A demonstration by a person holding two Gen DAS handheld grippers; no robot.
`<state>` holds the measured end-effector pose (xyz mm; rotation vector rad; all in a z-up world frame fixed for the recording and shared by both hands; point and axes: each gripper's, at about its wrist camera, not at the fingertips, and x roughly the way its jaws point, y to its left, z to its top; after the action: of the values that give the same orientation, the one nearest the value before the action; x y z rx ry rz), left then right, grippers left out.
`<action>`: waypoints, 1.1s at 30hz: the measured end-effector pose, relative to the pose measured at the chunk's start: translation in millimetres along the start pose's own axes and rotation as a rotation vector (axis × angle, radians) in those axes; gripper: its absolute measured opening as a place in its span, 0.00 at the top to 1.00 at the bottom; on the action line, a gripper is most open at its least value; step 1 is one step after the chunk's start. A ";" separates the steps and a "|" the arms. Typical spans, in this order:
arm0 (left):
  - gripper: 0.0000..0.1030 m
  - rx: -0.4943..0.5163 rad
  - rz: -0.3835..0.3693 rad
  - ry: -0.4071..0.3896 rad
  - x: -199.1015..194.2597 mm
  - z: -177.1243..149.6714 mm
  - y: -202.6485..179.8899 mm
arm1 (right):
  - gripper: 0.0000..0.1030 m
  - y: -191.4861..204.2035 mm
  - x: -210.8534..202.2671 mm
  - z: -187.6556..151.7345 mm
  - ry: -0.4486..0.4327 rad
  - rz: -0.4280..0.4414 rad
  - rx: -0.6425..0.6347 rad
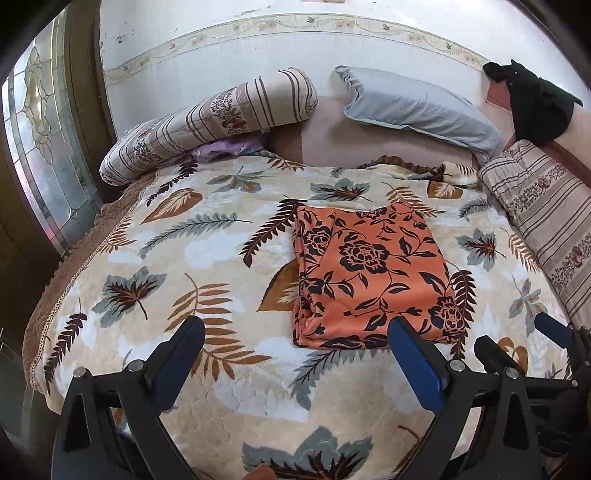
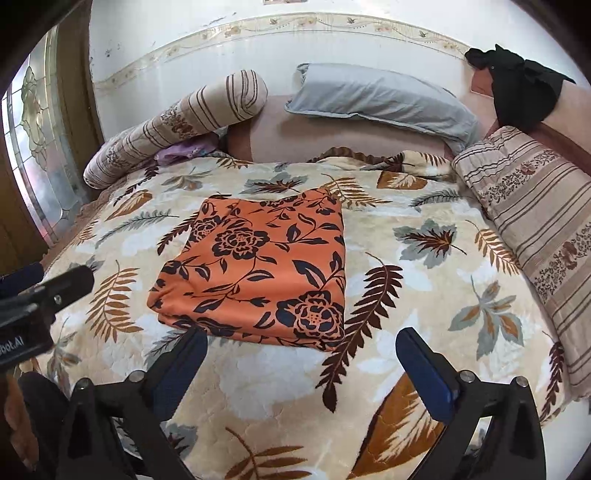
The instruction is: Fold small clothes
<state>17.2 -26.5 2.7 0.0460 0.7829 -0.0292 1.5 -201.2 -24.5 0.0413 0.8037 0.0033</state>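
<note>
Cream fleece printed with brown, grey and rust leaves covers the bed (image 1: 229, 391) and fills most of both views. Against the white wall (image 1: 258, 33) at the top of each frame lean a grey pillow (image 1: 417, 107) and a striped bolster (image 1: 207, 122) to its left, with a second striped cushion (image 2: 535, 229) down the right edge. A black garment (image 1: 535, 103) hangs over the headboard corner at upper right. The orange cloth (image 1: 369, 273) with black flowers lies folded into a neat rectangle on the blanket, right of centre in the left wrist view and left of centre in the right wrist view. Only the left wrist view shows a leaded glass door panel (image 1: 40, 147) broadly at far left; only the right wrist view shows the side of the other tool's black body at its left edge. The left gripper (image 1: 295, 332) is spread wide and empty, its right finger (image 1: 410, 350) overlapping the cloth's near edge. The right gripper (image 2: 303, 343) is likewise spread wide, holding nothing, just short of the cloth.
</note>
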 end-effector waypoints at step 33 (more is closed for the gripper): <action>0.04 -0.026 -0.013 0.018 19.3 10.9 2.8 | 0.00 2.3 16.5 9.2 0.013 -0.036 -0.024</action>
<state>38.7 -24.4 -3.1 0.0162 0.8016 -0.0310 19.5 -198.9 -29.9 0.0041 0.8173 -0.0203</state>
